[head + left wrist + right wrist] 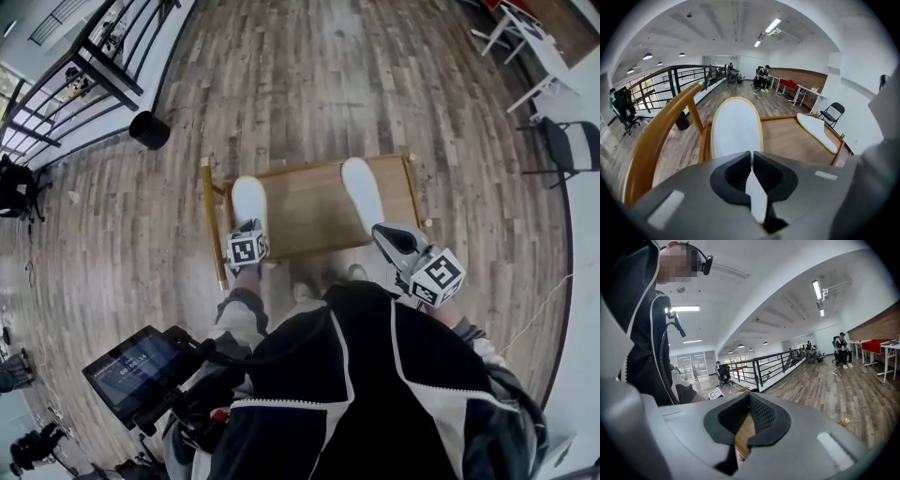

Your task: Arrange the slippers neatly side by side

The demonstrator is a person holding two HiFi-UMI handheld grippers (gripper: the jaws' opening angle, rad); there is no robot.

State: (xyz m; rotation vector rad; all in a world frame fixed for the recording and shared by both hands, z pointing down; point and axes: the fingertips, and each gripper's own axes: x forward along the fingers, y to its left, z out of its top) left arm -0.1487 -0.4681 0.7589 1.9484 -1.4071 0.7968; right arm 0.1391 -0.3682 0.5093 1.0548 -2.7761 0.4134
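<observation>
L claw (751,157) shut, angled down, R claw (749,398) shut

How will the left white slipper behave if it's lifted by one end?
Probably light: the left slipper looks thin and flat. Likely droops if held by one end. It should slide, not roll, lying flat on the table.

Bare tabletop (309,211) between left slipper (249,199) and right slipper (362,192); raised left-edge rail (208,220)

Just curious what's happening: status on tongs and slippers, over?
Left tongs shut, empty, at near end of left slipper. Right tongs shut, empty. Right slipper lies apart across the table; bare wood between.
</observation>
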